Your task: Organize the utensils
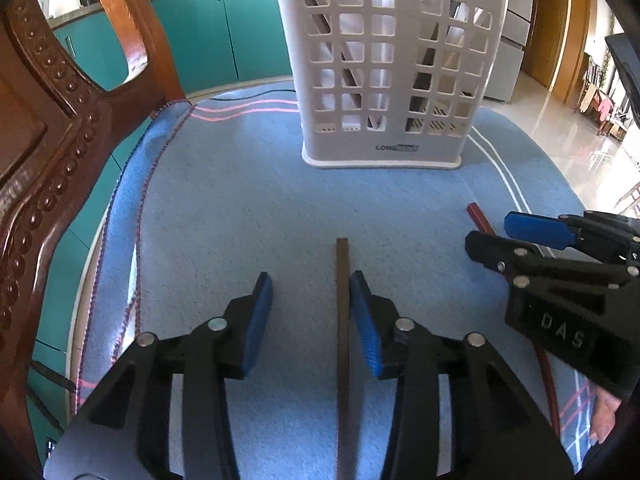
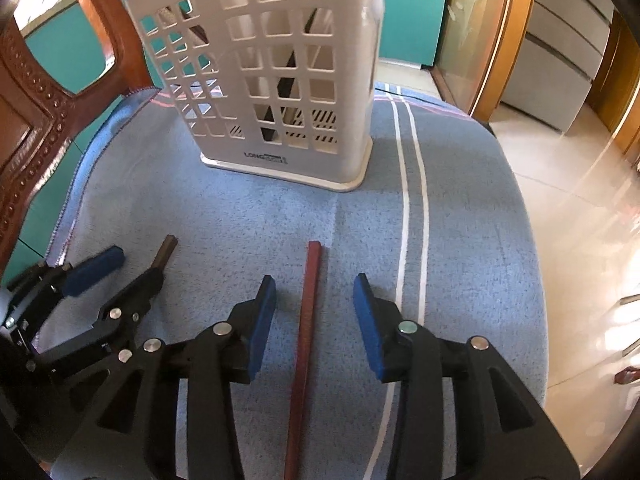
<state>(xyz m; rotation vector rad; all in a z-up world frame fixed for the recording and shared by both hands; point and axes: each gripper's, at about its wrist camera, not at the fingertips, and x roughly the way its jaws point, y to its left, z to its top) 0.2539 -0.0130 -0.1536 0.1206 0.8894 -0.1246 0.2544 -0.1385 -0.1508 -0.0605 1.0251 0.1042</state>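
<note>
While both grippers' fingers stand apart, a brown chopstick (image 1: 342, 320) and red chopstick (image 2: 304, 344) lie flat.

We count two chopsticks on blue towel (image 2: 224, 216): one brown chopstick (image 1: 343, 320), one red chopstick (image 2: 306, 320). One white slotted utensil holder (image 1: 384, 80); we see several dark and pale sticks inside through slots, number unclear. Two grippers: left gripper (image 1: 311, 320), right gripper (image 2: 315, 320), each with two blue-padded fingers. One wooden chair back (image 1: 48, 140) at left. One towel, with two white stripes (image 2: 412, 200) on it.
</note>
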